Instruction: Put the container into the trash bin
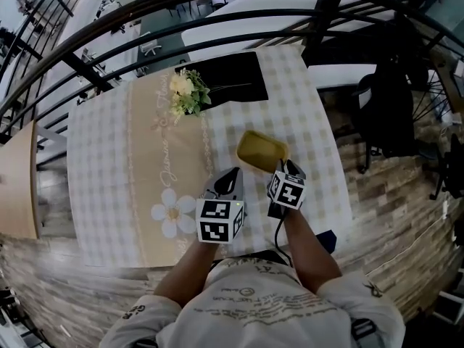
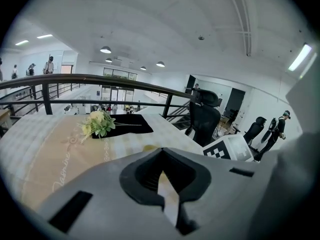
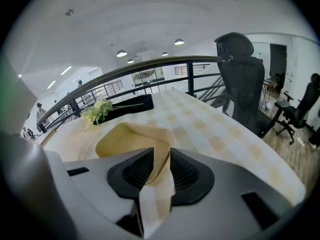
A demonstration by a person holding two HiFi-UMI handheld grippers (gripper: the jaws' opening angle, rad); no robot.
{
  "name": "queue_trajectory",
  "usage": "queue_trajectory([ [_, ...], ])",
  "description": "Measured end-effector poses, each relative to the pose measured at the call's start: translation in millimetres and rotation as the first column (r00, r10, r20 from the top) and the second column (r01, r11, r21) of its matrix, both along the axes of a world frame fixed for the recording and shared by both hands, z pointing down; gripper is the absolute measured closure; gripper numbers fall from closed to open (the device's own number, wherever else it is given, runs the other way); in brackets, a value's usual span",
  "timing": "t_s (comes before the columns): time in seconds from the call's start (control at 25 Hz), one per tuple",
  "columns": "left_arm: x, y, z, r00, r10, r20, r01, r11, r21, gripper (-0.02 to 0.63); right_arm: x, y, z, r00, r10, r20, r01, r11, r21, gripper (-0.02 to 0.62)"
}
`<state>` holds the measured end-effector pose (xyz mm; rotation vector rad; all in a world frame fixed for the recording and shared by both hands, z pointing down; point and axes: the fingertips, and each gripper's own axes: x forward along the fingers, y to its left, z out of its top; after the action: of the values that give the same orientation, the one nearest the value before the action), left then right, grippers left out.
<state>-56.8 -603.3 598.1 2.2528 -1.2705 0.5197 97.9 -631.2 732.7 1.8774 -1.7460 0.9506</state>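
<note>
container (image 1: 261,149): near rim pinched between fingers of right gripper (image 3: 161,159), body lying ahead | left gripper (image 2: 161,154): closed, empty, just beside | trash bin: in no view

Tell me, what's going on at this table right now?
A person holding a claw in each hand stands at a checked table. The right claw is closed on the near rim of a yellow container. The left claw is shut with nothing in it, just to the container's left. No trash bin shows in any view.
</note>
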Motion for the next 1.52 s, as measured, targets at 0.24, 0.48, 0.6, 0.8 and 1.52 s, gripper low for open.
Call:
queue_trajectory([
  [0.24, 1, -4, 3, 1.000, 0.020, -0.008, -0.020, 1.000, -0.001, 0.603, 3, 2, 20, 0.999, 0.040, -0.038, -0.043, 0.994, -0.100, 0.528],
  [0.48, 2, -5, 1, 1.000, 0.020, -0.010, -0.020, 1.000, 0.006, 0.603, -1, 1, 17, 0.999, 0.051, -0.020, -0.052, 0.995, -0.091, 0.577],
  [0.6, 1, -4, -2, 1.000, 0.013, -0.010, -0.013, 1.000, 0.010, 0.603, -1, 2, 11, 0.998, 0.054, -0.012, -0.055, 0.996, -0.077, 0.578],
  [0.8, 0, 0, -9, 1.000, -0.007, -0.010, 0.007, 1.000, 0.024, 0.603, -2, 3, -4, 0.999, 0.050, -0.013, -0.051, 0.998, -0.036, 0.578],
  [1.52, -5, 37, -64, 0.997, -0.068, -0.022, 0.071, 0.986, 0.151, 0.603, -14, 26, -88, 0.996, 0.007, 0.084, -0.015, 0.995, 0.096, 0.578],
])
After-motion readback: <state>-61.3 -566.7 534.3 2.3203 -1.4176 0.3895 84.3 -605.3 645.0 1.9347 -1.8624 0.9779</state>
